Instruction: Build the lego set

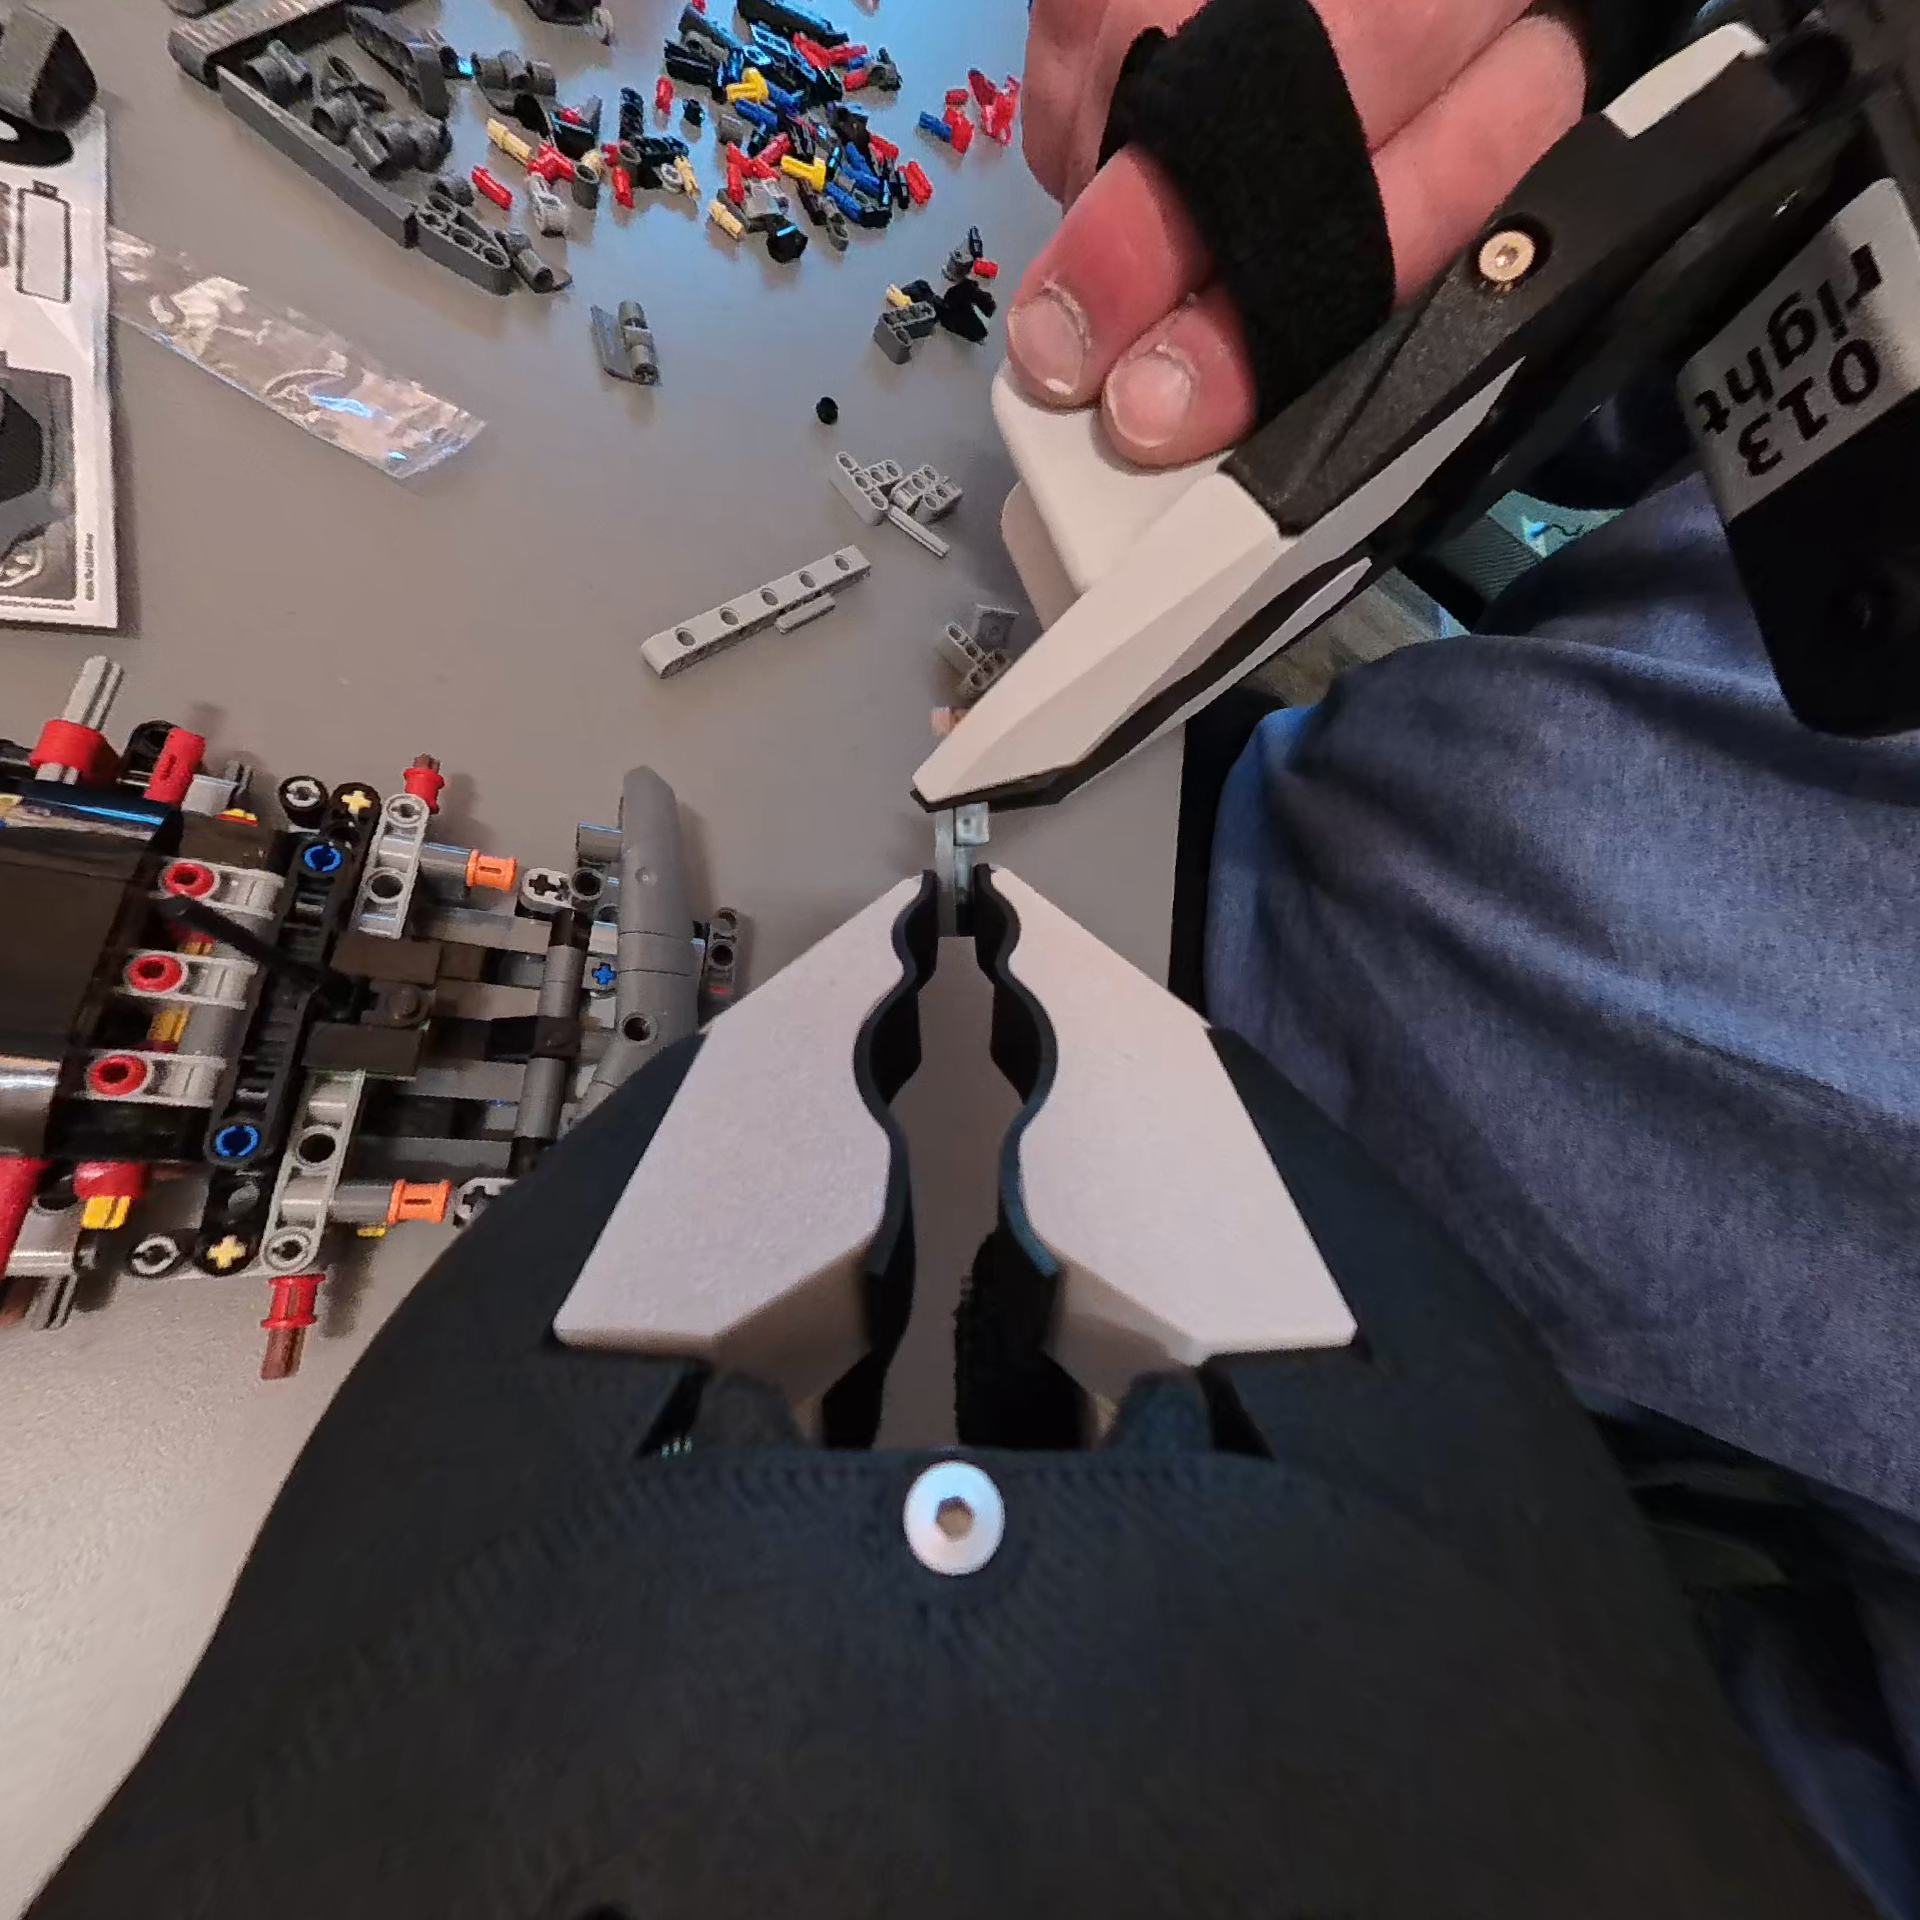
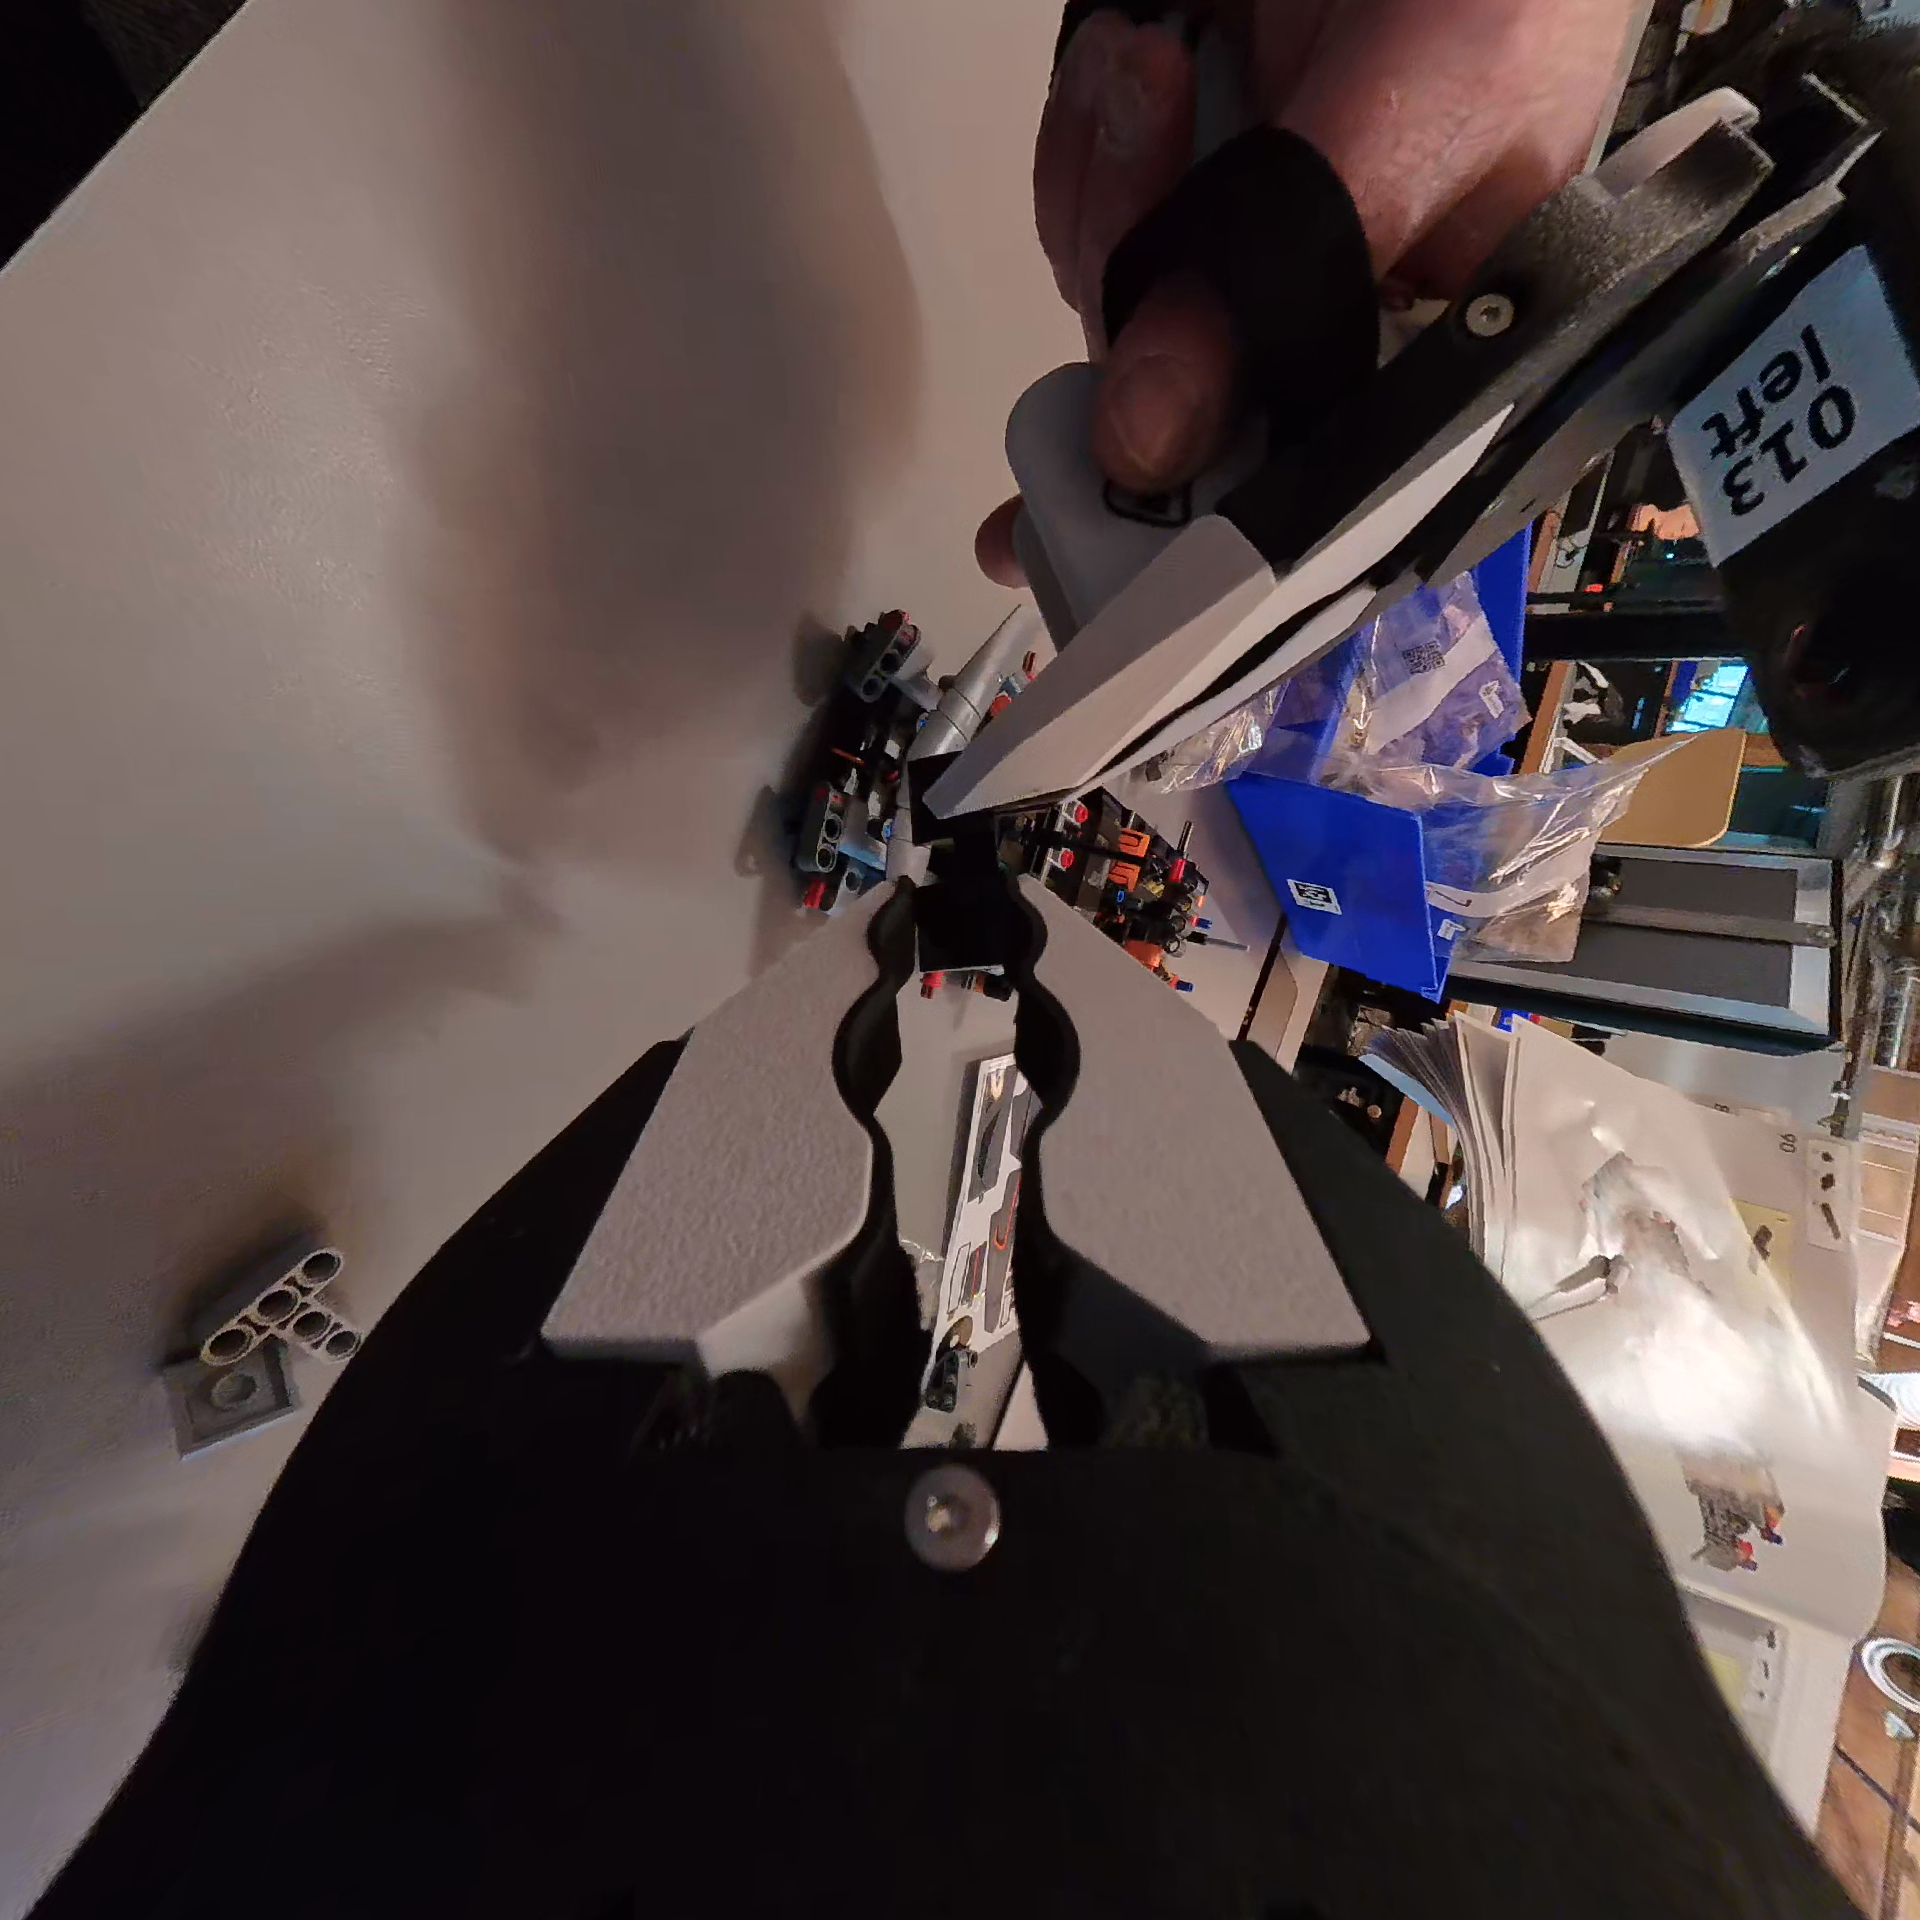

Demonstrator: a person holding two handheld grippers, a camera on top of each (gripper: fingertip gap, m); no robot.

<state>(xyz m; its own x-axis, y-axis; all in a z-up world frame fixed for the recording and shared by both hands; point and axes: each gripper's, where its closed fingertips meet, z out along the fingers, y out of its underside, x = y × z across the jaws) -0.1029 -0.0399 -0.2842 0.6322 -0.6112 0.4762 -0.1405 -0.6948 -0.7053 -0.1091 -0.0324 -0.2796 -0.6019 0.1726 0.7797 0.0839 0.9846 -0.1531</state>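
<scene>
Grey table [image 1: 436,582], left tool [image 1: 957,885] pinching grey piece [image 1: 958,844], right-view blue bin [image 2: 1351,873]

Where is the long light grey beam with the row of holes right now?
In the left wrist view, the light grey beam lies flat on the grey table, upper centre, between the crumpled clear bag on its left and the right gripper on its right.

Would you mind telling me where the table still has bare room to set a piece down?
Bare grey table lies between the partly built model, the long grey beam and the plastic wrapper. It is crowded around the loose-parts pile beyond.
</scene>
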